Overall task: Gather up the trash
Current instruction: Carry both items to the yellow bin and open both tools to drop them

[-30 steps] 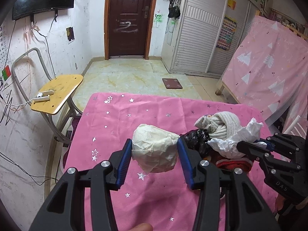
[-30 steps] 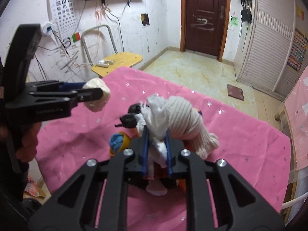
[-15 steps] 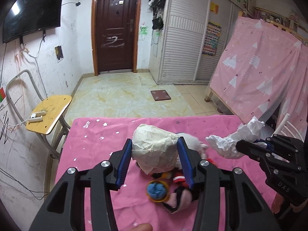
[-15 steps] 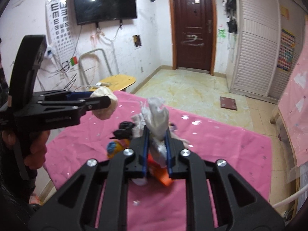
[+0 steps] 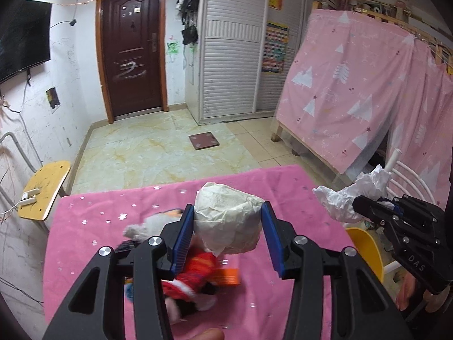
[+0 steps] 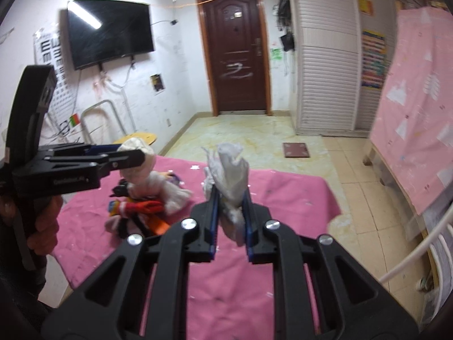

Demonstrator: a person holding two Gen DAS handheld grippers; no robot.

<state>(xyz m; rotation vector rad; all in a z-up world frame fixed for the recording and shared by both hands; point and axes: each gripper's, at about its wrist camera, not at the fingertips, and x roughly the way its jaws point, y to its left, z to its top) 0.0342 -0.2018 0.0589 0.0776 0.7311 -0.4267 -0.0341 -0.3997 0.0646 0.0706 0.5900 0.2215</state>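
- Left tool point(image 5: 228, 228) clamps one cream paper wad point(image 5: 228, 221), held clear above the table point(image 5: 85, 221) — lifted for carrying off, I'd say.
- Right tool point(image 6: 230, 212) pinches one white crumpled tissue point(image 6: 229, 175), also raised.
- Two trash pieces, two tools — one heap of toys point(image 6: 147, 201) left lying on the pink cloth.
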